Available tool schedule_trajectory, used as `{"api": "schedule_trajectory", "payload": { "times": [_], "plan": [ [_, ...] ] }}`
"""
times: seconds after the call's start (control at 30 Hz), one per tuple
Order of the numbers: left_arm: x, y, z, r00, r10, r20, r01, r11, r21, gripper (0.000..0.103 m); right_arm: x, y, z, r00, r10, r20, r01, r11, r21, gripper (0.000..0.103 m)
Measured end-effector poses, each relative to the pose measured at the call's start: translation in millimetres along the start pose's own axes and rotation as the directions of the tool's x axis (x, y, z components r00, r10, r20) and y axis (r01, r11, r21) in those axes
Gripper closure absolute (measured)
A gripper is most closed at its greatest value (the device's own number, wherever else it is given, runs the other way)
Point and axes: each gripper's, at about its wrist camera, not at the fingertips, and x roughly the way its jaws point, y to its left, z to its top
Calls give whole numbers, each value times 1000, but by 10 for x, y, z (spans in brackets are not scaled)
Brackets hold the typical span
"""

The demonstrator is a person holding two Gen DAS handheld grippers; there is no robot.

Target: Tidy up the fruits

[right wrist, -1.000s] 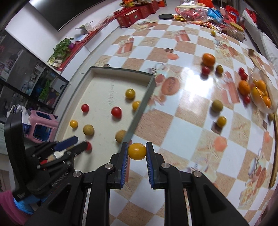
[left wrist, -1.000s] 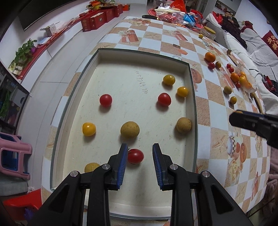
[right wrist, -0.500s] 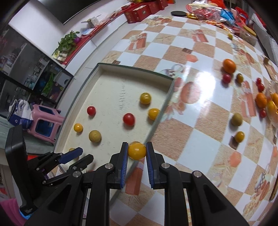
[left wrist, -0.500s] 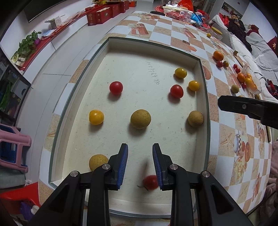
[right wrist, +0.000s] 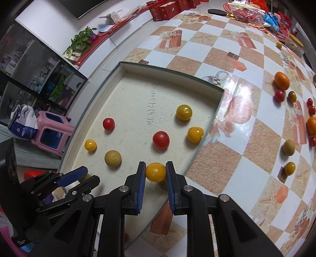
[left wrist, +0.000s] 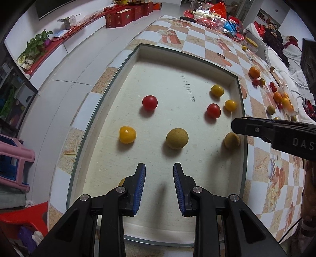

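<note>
A shallow cream tray (left wrist: 138,59) (right wrist: 126,73) sits on the checkered table and holds several fruits: red tomatoes (left wrist: 150,102) (left wrist: 213,110), yellow ones (left wrist: 127,134) (left wrist: 230,105) and tan round fruits (left wrist: 177,138) (left wrist: 231,140). My left gripper (left wrist: 159,187) is open and empty above the tray's near end; it shows at lower left in the right wrist view (right wrist: 83,178). My right gripper (right wrist: 156,176) is shut on a yellow tomato (right wrist: 155,172) over the tray's right side; its arm shows in the left wrist view (left wrist: 276,132).
More fruits lie loose on the table at the right: an orange (right wrist: 282,80), red cherry tomatoes (right wrist: 279,95), a tan fruit (right wrist: 288,147), a yellow one (right wrist: 289,168). Red boxes (left wrist: 120,16) and bags stand at the far end. A pink stool (right wrist: 51,132) is left of the table.
The red tomato let go by my left gripper has rolled out of sight beneath it. My right gripper has carried the yellow tomato leftward to over the tray.
</note>
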Motion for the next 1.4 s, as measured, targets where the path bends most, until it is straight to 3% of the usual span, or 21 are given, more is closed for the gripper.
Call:
{"api": "schedule_trajectory", "payload": {
  "times": [0.27,0.93,0.97,1.07,1.23,1.3,1.4],
  "plan": [
    [-37,-243,-172,999,-25,-24,28,991,132,71,33,37,18,1000,9,-6,-9,1000,-11,81],
    [135,-258,-240,998,7,-59,-2,996,90,71,456,317,80,993,-76,-94,66,993,-102,79],
    [135,-260,-242,998,10,-60,-4,996,90,71,459,332,80,993,-75,-94,65,992,-107,72],
    [138,-259,-248,998,14,-64,-8,996,88,71,469,388,84,992,-68,-104,56,992,-113,31],
    [113,-237,-282,997,20,-74,-14,996,84,71,312,402,77,995,-60,-79,52,994,-96,29],
    [107,-233,-289,996,25,-87,-17,996,84,71,204,389,81,996,-65,-65,59,995,-85,22],
    [73,-217,-287,994,30,-101,-21,996,84,71,31,325,67,995,-78,-56,76,996,-49,21]
  ]
}}
